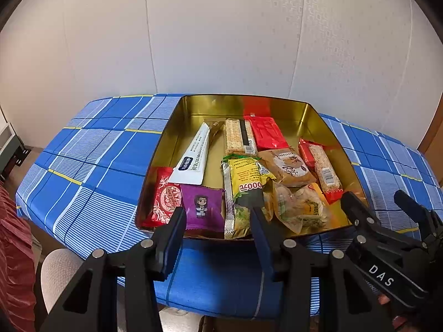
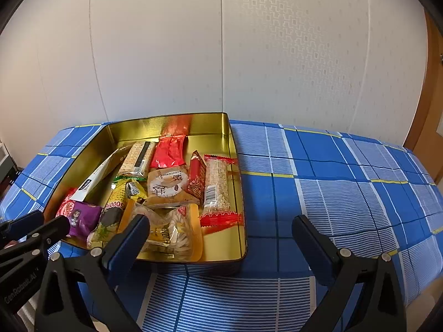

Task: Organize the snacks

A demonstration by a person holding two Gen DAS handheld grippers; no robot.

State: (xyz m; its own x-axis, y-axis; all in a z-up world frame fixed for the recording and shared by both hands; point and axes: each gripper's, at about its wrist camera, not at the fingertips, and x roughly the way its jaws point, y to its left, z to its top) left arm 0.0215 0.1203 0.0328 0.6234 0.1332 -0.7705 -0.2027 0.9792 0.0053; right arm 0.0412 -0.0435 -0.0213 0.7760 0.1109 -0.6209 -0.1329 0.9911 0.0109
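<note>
A gold tin tray (image 1: 318, 119) (image 2: 235, 149) sits on the blue plaid table and holds several snack packets: a white tube pack (image 1: 195, 155), a purple packet (image 1: 203, 207), a yellow packet (image 1: 246, 182), a red packet (image 1: 267, 134) (image 2: 169, 152), cereal bars (image 1: 324, 170) (image 2: 217, 185) and a clear bag (image 2: 171, 232). My left gripper (image 1: 218, 217) is open and empty, at the tray's near edge by the purple and yellow packets. My right gripper (image 2: 221, 225) is open and empty, over the tray's near right corner.
The blue plaid cloth (image 2: 346, 193) covers the table, with open cloth right of the tray and left of it (image 1: 91, 152). A pale wall stands behind. A padded chair back (image 1: 58, 271) and red fabric (image 1: 13, 262) lie at the near left. A wooden door frame (image 2: 426, 116) is at right.
</note>
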